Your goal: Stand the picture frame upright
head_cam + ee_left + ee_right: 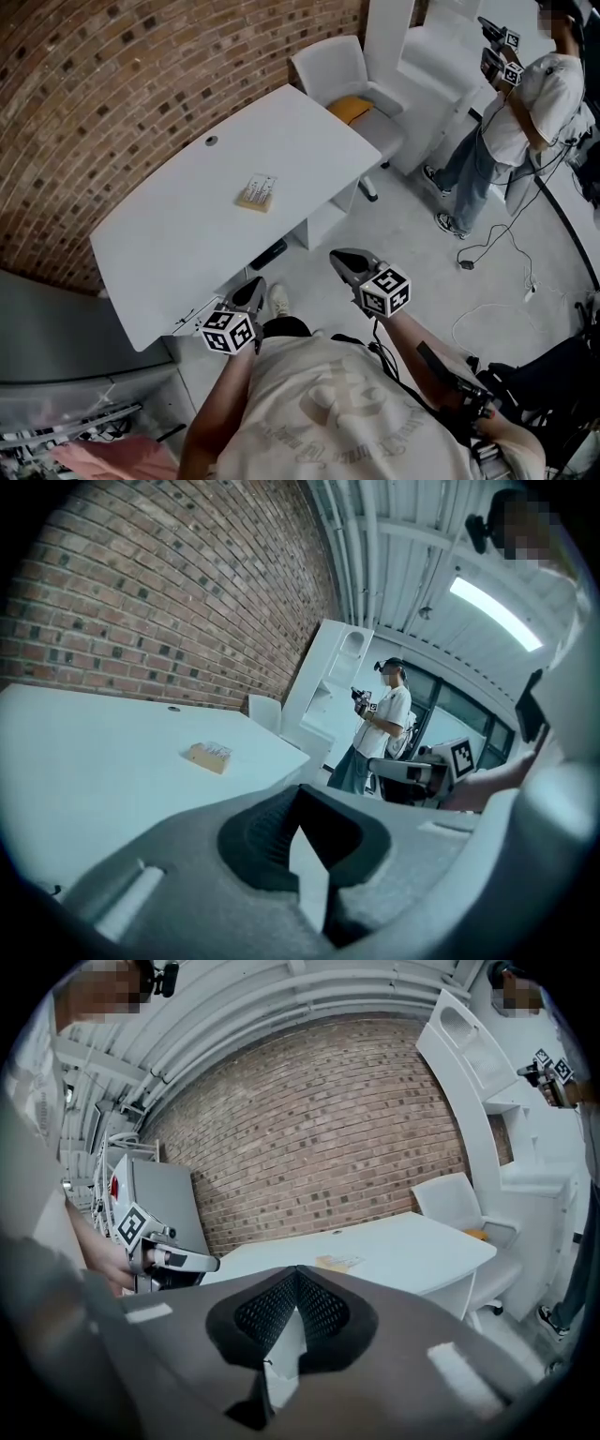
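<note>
Approach step, seemingly: picture frame (pixel 256 192) lies flat on the worktop (pixel 159 244). Left claw (pixel 253 286) and right claw (pixel 342 261) are closed, empty — next, reach and open.

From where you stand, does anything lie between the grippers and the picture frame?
Nothing visible does. The picture frame lies flat, alone on the table, with open space toward the left gripper and right gripper.

bare white table (pixel 169 244) surrounds the picture frame (pixel 256 192), brick wall (pixel 112 75) along its far edge, chair (pixel 337 70) at one end.
</note>
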`<action>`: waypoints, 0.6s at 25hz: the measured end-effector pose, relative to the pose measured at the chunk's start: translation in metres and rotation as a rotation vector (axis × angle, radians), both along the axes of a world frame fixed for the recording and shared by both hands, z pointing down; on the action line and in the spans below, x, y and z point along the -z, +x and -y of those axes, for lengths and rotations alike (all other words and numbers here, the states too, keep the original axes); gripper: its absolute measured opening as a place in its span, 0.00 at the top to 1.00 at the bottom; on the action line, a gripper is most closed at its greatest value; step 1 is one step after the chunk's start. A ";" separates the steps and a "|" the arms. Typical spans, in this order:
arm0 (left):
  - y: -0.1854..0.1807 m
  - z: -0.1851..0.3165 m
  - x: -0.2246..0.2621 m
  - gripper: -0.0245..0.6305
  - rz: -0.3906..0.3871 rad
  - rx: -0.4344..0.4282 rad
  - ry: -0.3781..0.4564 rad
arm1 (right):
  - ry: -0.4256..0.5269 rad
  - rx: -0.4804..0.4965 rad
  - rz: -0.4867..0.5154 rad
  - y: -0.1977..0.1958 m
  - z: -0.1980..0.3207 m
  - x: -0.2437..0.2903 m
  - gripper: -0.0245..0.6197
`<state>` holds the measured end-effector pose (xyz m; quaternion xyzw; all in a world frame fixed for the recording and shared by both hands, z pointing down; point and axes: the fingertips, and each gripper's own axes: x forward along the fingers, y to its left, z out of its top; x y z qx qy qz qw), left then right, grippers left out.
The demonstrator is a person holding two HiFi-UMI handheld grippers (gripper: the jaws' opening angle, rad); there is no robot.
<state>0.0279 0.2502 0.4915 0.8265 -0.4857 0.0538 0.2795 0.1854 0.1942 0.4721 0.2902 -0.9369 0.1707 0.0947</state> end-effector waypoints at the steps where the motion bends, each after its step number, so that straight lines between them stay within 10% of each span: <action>1: -0.001 0.001 0.000 0.96 -0.006 0.000 -0.003 | -0.002 0.002 -0.001 -0.001 0.001 0.000 0.95; 15: -0.012 0.046 -0.018 0.96 0.011 -0.102 -0.058 | -0.047 0.017 -0.048 -0.026 0.060 -0.015 0.95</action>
